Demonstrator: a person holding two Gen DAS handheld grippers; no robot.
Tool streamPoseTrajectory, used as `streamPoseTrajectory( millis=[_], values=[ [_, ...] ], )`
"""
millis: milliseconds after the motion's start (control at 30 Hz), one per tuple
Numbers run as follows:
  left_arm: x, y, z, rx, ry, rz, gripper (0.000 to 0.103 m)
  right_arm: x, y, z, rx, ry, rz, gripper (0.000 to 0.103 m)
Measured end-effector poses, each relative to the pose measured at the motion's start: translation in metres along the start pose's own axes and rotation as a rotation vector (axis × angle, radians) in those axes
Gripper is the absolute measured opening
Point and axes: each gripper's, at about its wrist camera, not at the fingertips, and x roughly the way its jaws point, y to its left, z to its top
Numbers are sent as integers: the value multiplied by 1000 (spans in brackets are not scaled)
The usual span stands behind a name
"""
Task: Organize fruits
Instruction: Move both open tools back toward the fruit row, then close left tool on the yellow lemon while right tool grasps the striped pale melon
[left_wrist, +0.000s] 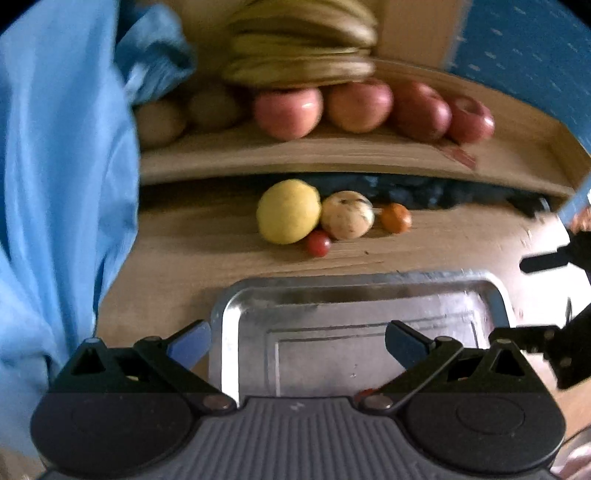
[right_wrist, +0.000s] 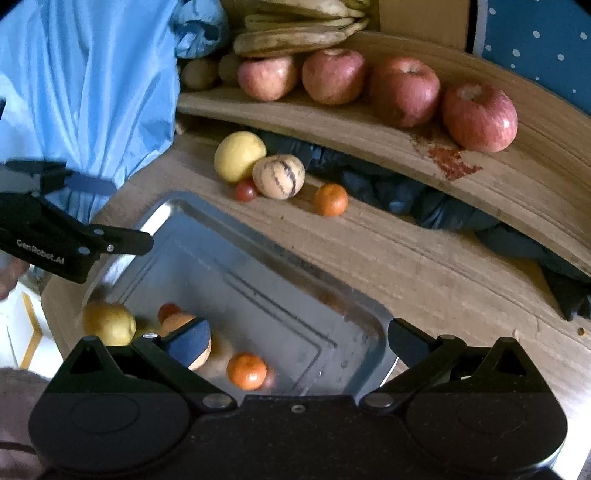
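Note:
A metal tray (left_wrist: 225, 325) lies on the wooden table. My left gripper (left_wrist: 297, 343) hovers open over the tray's near end, nothing between its fingers. Beyond the tray sit a yellow fruit (left_wrist: 288, 210), a pale striped melon (left_wrist: 346, 215), a small orange (left_wrist: 396, 218) and a red tomato (left_wrist: 317, 243). In the right wrist view my right gripper (right_wrist: 299, 343) is open above the tray (right_wrist: 177, 206). The tray holds a yellow pear (right_wrist: 109, 323), an orange (right_wrist: 246, 371), a small tomato (right_wrist: 168, 310) and an orange-toned fruit (right_wrist: 177, 321) partly hidden by the left finger.
A raised wooden shelf (right_wrist: 369, 125) behind the loose fruit carries several red apples (right_wrist: 479, 116), brown fruits (right_wrist: 199, 74) and bananas (right_wrist: 295, 37). Blue cloth (right_wrist: 92, 92) hangs at the left. Dark fabric (right_wrist: 424, 199) lies under the shelf. The left gripper (right_wrist: 74, 240) shows at the left edge.

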Motion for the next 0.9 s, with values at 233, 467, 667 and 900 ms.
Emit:
streamPoseTrajectory(
  millis=[233, 467, 667, 900],
  values=[
    [10, 12, 9, -95, 18, 48, 103, 3, 0, 13, 29, -61, 7, 102],
    [23, 22, 27, -72, 24, 63, 103, 14, 5, 22, 75, -75, -23, 102],
    [39, 29, 44, -52, 19, 26, 103, 26, 14, 28, 135, -80, -63, 102],
    [56, 38, 58, 2, 14, -23, 103, 41, 35, 38, 132, -81, -137, 101]
  ],
)
